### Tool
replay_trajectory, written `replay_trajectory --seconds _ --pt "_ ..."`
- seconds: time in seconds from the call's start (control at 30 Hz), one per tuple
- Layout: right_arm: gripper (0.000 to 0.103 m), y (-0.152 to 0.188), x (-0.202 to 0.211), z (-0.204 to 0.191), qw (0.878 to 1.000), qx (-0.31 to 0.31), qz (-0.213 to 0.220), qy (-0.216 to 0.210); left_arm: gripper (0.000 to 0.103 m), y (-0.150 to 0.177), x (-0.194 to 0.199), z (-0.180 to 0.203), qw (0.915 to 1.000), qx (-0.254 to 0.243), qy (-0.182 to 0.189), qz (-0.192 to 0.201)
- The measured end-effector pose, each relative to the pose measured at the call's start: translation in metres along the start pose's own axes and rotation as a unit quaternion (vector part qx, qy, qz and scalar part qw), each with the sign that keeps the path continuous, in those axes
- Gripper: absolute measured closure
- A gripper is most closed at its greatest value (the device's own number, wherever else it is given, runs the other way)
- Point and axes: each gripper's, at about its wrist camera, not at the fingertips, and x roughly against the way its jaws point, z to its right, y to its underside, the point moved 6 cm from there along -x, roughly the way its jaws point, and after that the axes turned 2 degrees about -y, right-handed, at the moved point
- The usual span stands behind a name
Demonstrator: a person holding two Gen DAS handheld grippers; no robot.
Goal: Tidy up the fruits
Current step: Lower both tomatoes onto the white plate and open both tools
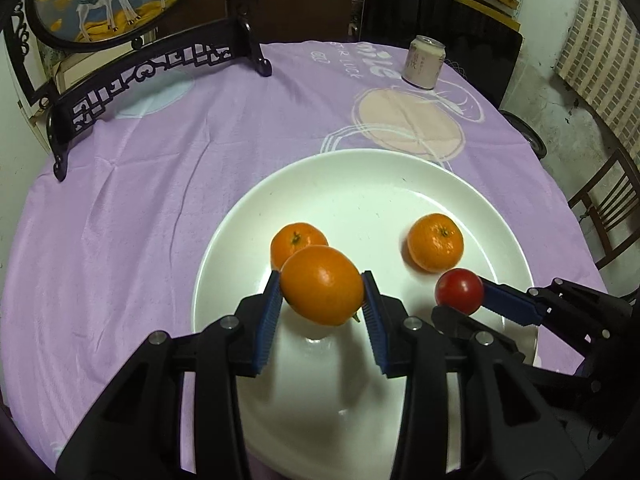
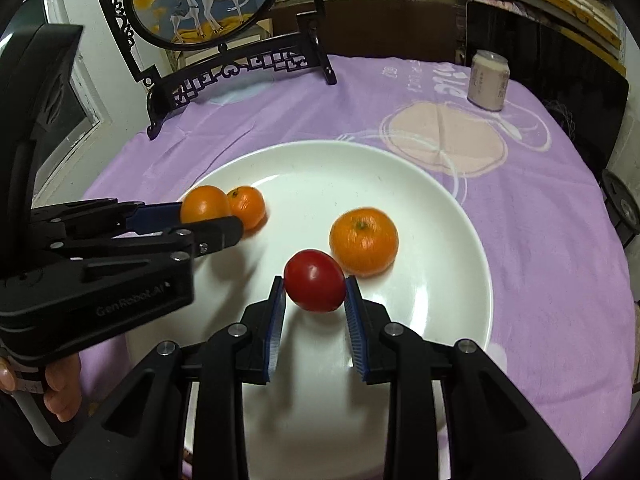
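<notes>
A large white plate (image 1: 352,184) lies on the purple cloth; it also shows in the right wrist view (image 2: 440,208). My left gripper (image 1: 322,286) is shut on an oval orange (image 1: 322,290) and holds it just above the plate's left side. Behind it a small tangerine (image 1: 296,240) rests on the plate, and another tangerine (image 1: 435,242) lies to the right. My right gripper (image 2: 315,286) is shut on a red tomato (image 2: 315,286) above the plate, next to the second tangerine (image 2: 364,246). The left gripper with its orange (image 2: 204,204) also shows in the right wrist view.
A pale drink can (image 1: 424,62) stands at the far right of the round table. A black carved stand with a round deer painting (image 1: 160,64) occupies the far left. A dark chair back (image 1: 440,20) is behind the table, and a wooden chair (image 1: 608,208) is at right.
</notes>
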Motion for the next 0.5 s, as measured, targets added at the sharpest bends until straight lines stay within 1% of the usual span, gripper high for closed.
replay_trajectory --seconds 0.07,0.1,0.2,0.23,0.27,0.3,0.33,0.37,0.43,0.5 --pt "0.048 -0.003 0.004 -0.001 1.0 0.007 0.016 0.01 0.043 -0.003 0.005 -0.002 0.9999 0.004 0.001 0.013" --pt "0.048 -0.004 0.01 0.0 1.0 0.009 0.023 0.02 0.042 -0.004 0.01 -0.003 0.9997 0.005 -0.003 0.022" --pt "0.048 -0.005 0.028 0.001 0.999 0.006 0.037 0.024 0.041 -0.004 0.035 -0.007 0.9992 0.005 0.0 0.04" --pt "0.048 -0.004 0.039 0.001 0.999 0.0 0.043 0.024 0.039 -0.002 0.045 -0.009 0.9989 0.009 0.001 0.047" --pt "0.047 -0.002 0.047 0.0 0.999 -0.003 0.047 0.024 0.034 0.001 0.06 -0.011 0.9983 0.013 0.005 0.057" --pt "0.047 0.001 0.056 -0.001 0.998 -0.004 0.05 0.023 0.031 0.006 0.073 -0.013 0.9977 0.013 0.007 0.067" --pt "0.044 0.007 0.068 -0.005 0.998 -0.005 0.055 0.022 0.026 0.012 0.085 -0.013 0.9971 0.011 0.004 0.076" --pt "0.039 0.014 0.078 -0.009 0.998 -0.005 0.059 0.021 0.023 0.022 0.1 -0.014 0.9962 0.005 -0.006 0.087" --pt "0.035 0.031 0.095 -0.018 0.998 -0.006 0.065 0.016 0.02 0.041 0.121 -0.015 0.9946 0.0 -0.008 0.104" --pt "0.035 0.043 0.107 -0.028 0.998 -0.003 0.066 0.007 0.017 0.059 0.138 -0.018 0.9936 0.004 0.002 0.113"
